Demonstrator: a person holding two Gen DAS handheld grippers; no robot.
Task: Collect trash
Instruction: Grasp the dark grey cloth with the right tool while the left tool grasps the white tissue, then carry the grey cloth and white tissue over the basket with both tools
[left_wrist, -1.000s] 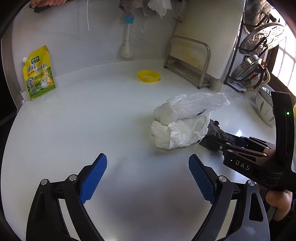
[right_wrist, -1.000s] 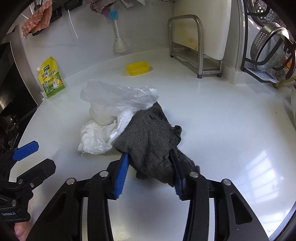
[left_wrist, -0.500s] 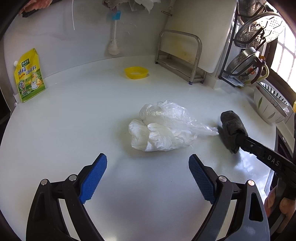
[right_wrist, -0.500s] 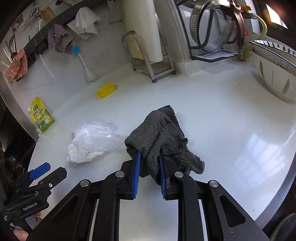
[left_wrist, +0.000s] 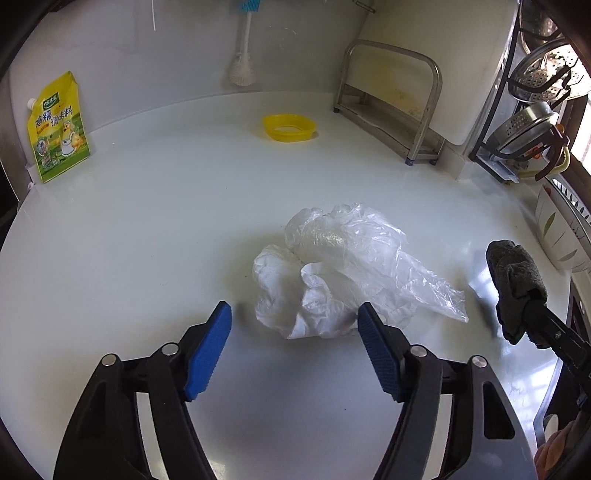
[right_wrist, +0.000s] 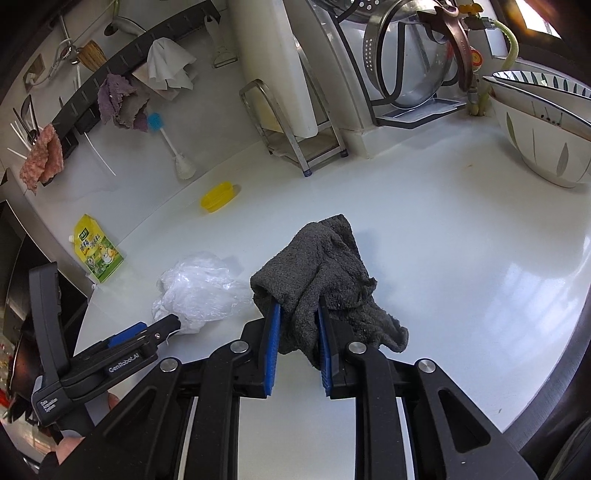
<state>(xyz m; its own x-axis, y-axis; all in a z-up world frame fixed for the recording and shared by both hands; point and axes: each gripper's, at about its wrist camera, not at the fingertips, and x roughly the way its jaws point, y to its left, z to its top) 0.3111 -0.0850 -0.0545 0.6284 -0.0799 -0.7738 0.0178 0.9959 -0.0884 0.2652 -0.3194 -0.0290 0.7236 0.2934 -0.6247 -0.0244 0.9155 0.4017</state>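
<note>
A crumpled clear and white plastic bag (left_wrist: 332, 269) lies on the white counter (left_wrist: 147, 229). My left gripper (left_wrist: 293, 325) is open, its blue pads on either side of the bag's near edge. My right gripper (right_wrist: 295, 314) is shut on a dark grey rag (right_wrist: 317, 266) and holds it above the counter, to the right of the bag (right_wrist: 199, 291). The rag (left_wrist: 513, 280) also shows at the right of the left wrist view.
A yellow dish (left_wrist: 290, 127) sits at the back. A yellow seasoning pouch (left_wrist: 59, 129) leans on the left wall. A metal rack (left_wrist: 391, 103) with a cutting board, a brush (left_wrist: 242, 55), colanders (left_wrist: 532, 122) and a patterned bowl (right_wrist: 546, 136) stand at the right.
My left gripper has moved forward to the bag, its pads now either side of it. My right gripper has lifted the rag off the bag and carried it right.
</note>
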